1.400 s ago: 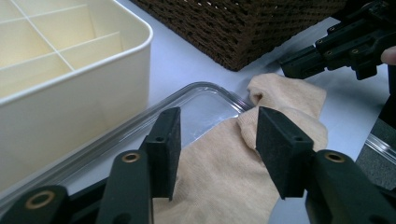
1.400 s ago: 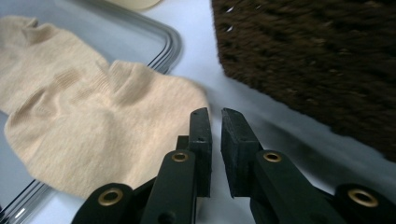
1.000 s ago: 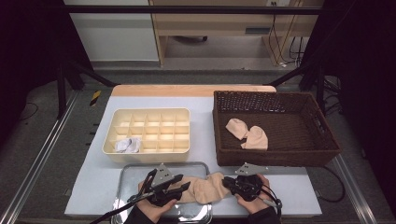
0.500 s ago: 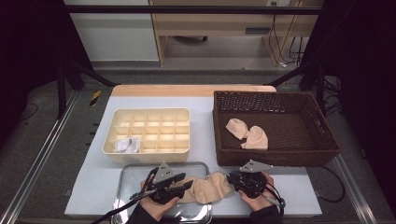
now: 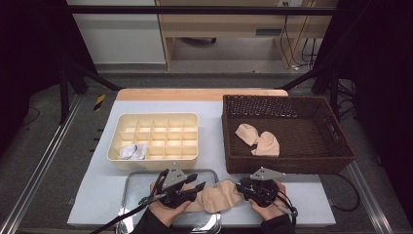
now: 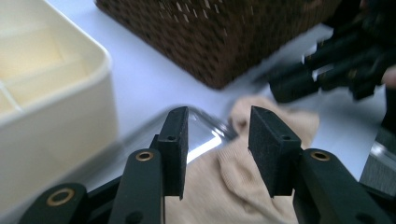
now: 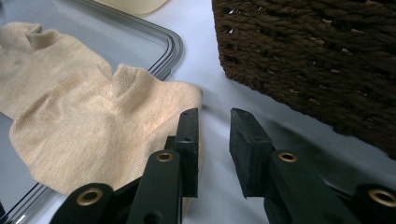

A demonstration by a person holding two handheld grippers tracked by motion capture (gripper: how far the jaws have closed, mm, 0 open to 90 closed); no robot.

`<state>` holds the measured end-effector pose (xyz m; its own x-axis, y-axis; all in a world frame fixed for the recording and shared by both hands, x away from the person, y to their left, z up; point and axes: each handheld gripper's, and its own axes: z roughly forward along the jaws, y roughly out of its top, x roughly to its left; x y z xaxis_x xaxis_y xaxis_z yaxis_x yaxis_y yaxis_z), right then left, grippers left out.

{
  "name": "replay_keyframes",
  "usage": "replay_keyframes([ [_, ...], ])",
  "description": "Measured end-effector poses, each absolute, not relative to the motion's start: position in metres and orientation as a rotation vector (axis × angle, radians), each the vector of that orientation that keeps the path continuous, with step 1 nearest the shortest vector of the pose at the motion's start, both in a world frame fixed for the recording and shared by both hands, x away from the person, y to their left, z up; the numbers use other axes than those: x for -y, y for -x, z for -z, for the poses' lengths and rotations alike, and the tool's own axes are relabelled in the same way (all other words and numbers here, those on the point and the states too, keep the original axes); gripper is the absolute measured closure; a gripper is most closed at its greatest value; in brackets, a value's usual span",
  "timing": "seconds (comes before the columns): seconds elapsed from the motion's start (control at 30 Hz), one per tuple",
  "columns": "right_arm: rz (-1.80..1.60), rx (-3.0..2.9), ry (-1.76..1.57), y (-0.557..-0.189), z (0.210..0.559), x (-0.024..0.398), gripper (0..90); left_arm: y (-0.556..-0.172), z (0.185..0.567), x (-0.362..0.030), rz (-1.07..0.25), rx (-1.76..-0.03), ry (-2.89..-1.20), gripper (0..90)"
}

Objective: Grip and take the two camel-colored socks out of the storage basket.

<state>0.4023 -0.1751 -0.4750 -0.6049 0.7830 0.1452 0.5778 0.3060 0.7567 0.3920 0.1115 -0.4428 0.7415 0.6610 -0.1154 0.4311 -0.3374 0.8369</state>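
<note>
High view: both tools lower than second ago; left tool [image 5: 192, 187], right tool [image 5: 243, 187] part-open, empty, flanking beige fabric sock [image 5: 216, 197] on steel tray [image 5: 131, 183]; grasp likely next.

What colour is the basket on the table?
Dark brown woven wicker basket; the right gripper view shows it best.

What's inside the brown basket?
Inside the brown basket lie two beige socks, touching each other near its middle. The rest of the floor that shows is bare weave. The near wall hides the strip of floor right behind it, so anything there can't be seen.
</note>
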Motion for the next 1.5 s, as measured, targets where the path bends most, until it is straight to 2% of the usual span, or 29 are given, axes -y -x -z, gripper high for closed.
replay_keyframes([
  [0.2,-1.162,-2.339,-1.238,-0.402,0.477,0.174,73.4,-0.39,0.466,-0.101,-0.264,-0.843,-2.074,61.8],
  [0.47,-1.158,-2.364,-1.238,-0.402,0.483,0.169,72.0,-0.39,0.477,-0.096,-0.25,-0.871,-2.096,68.1],
  [0.83,-1.172,-2.381,-1.242,-0.399,0.482,0.165,86.4,-0.389,0.478,-0.096,-0.255,-0.867,-2.093,86.0],
  [1.27,-1.188,-2.283,-1.149,-0.391,0.454,0.174,87.5,-0.386,0.449,-0.109,-0.217,-0.82,-2.044,87.2],
  [1.5,-1.126,-2.359,-1.143,-0.394,0.466,0.164,85.9,-0.394,0.473,-0.103,-0.221,-0.856,-2.137,86.7],
])
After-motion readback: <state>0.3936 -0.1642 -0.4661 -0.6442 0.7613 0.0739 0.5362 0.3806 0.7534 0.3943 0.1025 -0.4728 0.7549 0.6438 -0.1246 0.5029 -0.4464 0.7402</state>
